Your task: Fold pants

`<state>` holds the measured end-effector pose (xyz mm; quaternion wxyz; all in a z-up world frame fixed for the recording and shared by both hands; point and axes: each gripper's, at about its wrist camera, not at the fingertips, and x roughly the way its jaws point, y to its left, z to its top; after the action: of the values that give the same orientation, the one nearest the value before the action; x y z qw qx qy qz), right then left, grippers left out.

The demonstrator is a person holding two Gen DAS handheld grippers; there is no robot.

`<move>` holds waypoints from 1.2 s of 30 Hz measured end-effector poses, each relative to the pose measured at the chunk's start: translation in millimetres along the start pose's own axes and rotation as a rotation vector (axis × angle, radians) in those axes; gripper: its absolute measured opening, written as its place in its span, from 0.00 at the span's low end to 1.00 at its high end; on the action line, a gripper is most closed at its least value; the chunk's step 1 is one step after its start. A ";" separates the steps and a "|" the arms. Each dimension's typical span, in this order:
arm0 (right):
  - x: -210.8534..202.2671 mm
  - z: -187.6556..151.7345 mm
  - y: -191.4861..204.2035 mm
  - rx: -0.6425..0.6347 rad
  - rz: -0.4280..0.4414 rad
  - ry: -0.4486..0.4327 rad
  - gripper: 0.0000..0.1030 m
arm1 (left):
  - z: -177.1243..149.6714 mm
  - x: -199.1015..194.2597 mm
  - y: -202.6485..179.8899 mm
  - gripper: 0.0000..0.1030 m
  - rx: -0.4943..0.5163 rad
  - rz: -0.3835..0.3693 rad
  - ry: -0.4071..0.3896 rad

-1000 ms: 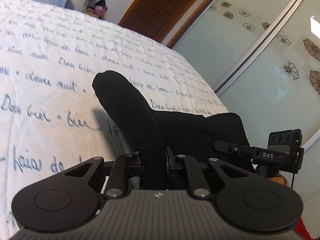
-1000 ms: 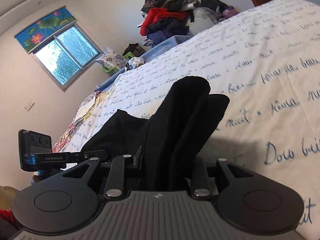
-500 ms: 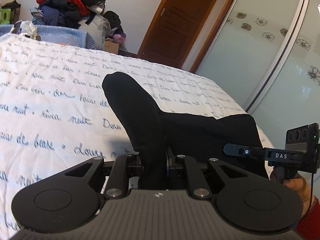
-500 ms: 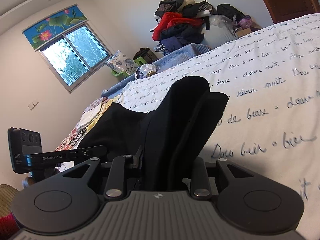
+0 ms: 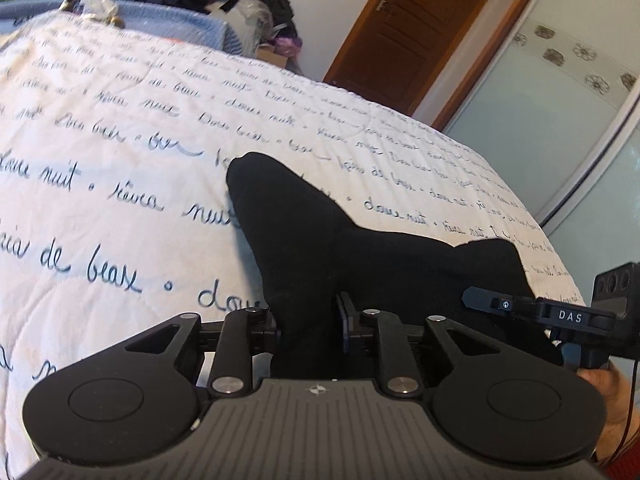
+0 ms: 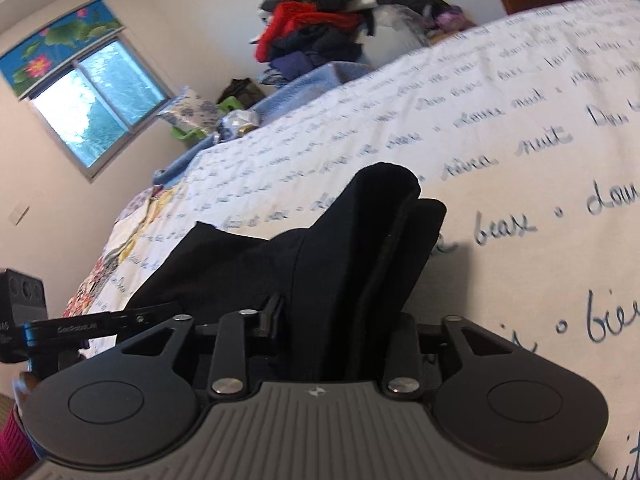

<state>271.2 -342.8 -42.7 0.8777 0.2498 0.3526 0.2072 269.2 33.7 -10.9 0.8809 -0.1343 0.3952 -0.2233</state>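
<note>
Black pants (image 5: 360, 256) lie bunched on the white bed cover (image 5: 120, 160) printed with blue script. A fold of them rises between the jaws of my left gripper (image 5: 310, 320), which are opening while the cloth still fills the gap and touches both pads. In the right wrist view a thicker doubled fold of the pants (image 6: 352, 248) stands in my right gripper (image 6: 342, 320). Its jaws are opening too, with cloth against both pads. The rest of the pants stretches between the two grippers. Each view shows the other gripper's black housing (image 5: 572, 316) at its edge.
A heap of clothes (image 6: 316, 28) sits past the far end of the bed, beside a blue blanket (image 5: 160, 20). A brown door (image 5: 408, 28) and frosted sliding panels (image 5: 540, 120) stand to the right. A window (image 6: 92, 108) is on the left wall.
Both grippers have travelled across the bed with the folds in them, so the far clothes heap and door came into view. Both pairs of jaws stand slightly wider than before.
</note>
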 end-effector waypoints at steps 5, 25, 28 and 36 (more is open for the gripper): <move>-12.5 -9.5 -1.5 0.006 -0.031 -0.003 0.46 | -4.7 -13.6 6.3 0.47 -0.019 0.062 -0.027; -40.9 -70.9 86.0 -0.484 -0.401 -0.051 0.58 | -41.3 -55.9 -8.7 0.65 0.021 0.261 -0.111; -57.8 -74.0 91.9 -0.423 -0.323 -0.110 0.61 | -46.4 -69.4 -17.4 0.79 0.034 0.282 -0.129; -63.3 -98.5 109.6 -0.440 -0.318 -0.072 0.75 | -73.9 -78.2 -45.6 0.86 0.065 0.296 -0.116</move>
<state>137.3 -261.6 -7.7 0.9444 0.0016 0.3024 0.1292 154.3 28.9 9.5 0.9293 -0.0588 0.3518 -0.0957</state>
